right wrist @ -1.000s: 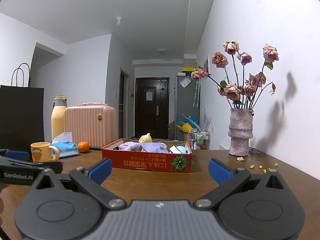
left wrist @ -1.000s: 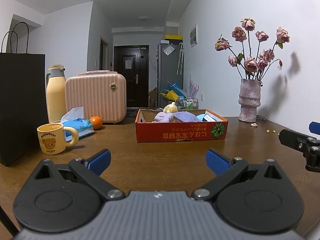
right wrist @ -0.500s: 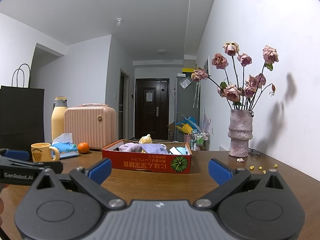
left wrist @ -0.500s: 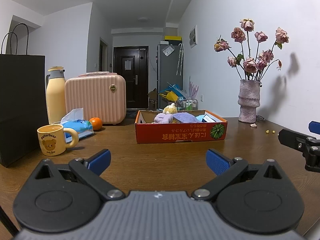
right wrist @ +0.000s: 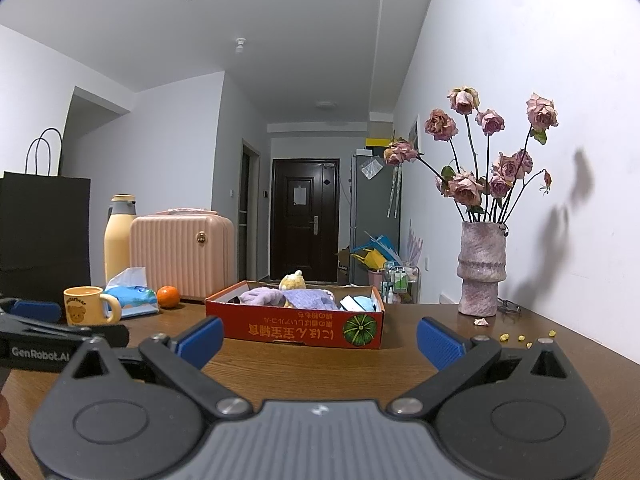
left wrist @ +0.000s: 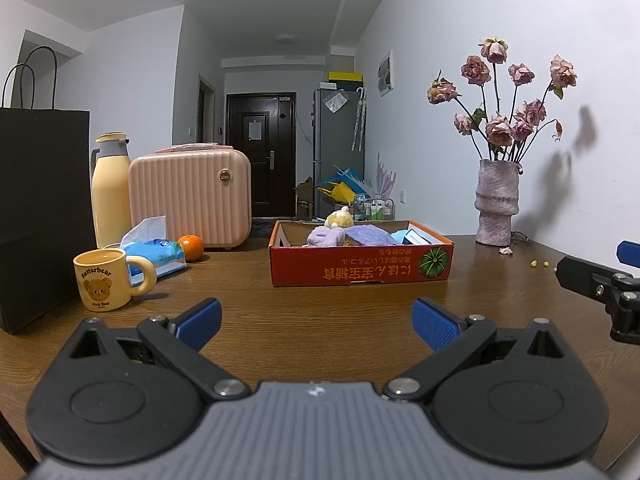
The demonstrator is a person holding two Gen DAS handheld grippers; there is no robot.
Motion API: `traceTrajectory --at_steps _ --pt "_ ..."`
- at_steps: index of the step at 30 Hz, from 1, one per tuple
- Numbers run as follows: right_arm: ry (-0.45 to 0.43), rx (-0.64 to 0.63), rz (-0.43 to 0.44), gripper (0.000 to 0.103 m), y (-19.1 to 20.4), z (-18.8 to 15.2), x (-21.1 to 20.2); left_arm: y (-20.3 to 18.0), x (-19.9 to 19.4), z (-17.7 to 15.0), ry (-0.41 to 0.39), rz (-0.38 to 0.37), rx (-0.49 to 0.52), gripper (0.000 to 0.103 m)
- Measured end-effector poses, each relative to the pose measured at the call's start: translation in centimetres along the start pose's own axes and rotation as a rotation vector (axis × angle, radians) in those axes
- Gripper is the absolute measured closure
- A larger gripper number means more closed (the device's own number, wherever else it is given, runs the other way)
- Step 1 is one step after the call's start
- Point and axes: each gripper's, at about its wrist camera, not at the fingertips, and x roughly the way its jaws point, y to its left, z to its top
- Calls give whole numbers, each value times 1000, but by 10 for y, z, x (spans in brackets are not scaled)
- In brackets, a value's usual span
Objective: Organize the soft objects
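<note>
Your left gripper [left wrist: 316,322] and right gripper [right wrist: 318,338] hover with fingers spread and empty before the red box [left wrist: 360,270], where soft toys [left wrist: 326,236] sit gathered.

We see the box [left wrist: 360,270] mid-table [left wrist: 312,320], soft toys [left wrist: 326,236] inside | mug [left wrist: 105,280], tissue pack [left wrist: 154,254], orange [left wrist: 191,247] to its left | suitcase [left wrist: 190,198], flask [left wrist: 110,192] behind those | vase [left wrist: 496,204] far right.
</note>
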Motion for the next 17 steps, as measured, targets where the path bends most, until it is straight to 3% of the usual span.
traceTrajectory --at_steps 17 --pt "3 1 0 0 0 0 0 -2 -2 2 -3 -10 2 0"
